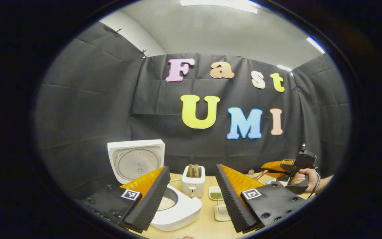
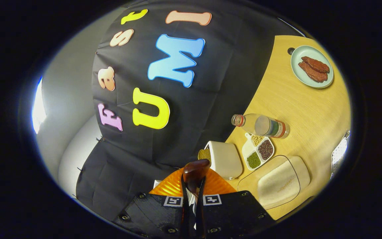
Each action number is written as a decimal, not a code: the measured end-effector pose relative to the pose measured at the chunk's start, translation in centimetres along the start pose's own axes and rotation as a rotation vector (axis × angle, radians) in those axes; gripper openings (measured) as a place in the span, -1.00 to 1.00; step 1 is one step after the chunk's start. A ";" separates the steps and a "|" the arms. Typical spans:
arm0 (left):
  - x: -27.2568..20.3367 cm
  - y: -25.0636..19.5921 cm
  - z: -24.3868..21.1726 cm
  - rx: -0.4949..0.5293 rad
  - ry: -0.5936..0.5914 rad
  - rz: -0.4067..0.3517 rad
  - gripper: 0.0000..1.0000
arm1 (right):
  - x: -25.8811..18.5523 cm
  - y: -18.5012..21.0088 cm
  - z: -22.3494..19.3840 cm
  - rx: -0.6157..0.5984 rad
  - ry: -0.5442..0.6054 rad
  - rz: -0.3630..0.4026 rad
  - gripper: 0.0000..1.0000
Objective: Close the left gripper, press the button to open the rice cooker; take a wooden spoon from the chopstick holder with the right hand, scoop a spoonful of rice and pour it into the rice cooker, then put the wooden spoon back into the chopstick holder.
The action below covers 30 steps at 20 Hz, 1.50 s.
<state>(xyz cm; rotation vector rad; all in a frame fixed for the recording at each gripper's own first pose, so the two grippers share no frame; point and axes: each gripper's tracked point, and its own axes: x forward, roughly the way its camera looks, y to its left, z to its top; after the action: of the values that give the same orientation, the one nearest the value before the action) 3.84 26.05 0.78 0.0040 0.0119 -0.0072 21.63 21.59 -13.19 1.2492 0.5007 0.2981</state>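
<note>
Between my left gripper (image 1: 191, 196) fingers, spread wide, bare table (image 1: 204, 229) shows. At near left the white rice cooker (image 1: 174, 209) stands open, lid raised. Right gripper view adds a plate of meat (image 2: 312, 66) far right. My right gripper (image 2: 192, 196) pinches the dark wooden spoon (image 2: 194, 172).

Black ribbed jaws, orange backs, square markers

A staged kitchen booth — black cloth (image 1: 88, 99) is hanging as walls around a wooden table (image 2: 297, 103) that is carrying a rice cooker (image 1: 174, 207) at lower left, a toaster (image 1: 193, 181) at centre — and a plate of meat (image 2: 312, 66) at upper right.
</note>
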 end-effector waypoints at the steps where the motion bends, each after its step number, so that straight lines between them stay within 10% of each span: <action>1: -0.2 0.2 -0.1 0.002 0.000 -0.003 0.92 | 0.1 0.7 -0.3 -0.004 0.003 0.009 -0.85; 13: -3.3 3.9 -2.5 -0.001 0.013 -0.021 0.92 | 4.4 9.5 -7.3 -0.056 0.131 0.118 -0.85; 30: -7.1 8.2 -1.3 -0.020 0.009 0.047 0.92 | 16.8 13.4 -21.3 -0.465 0.335 0.142 -0.85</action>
<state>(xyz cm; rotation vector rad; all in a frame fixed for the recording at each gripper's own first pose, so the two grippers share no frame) -3.24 34.27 -0.36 -0.0158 0.0206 0.0402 25.79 51.23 -8.64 0.7830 0.5882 0.7095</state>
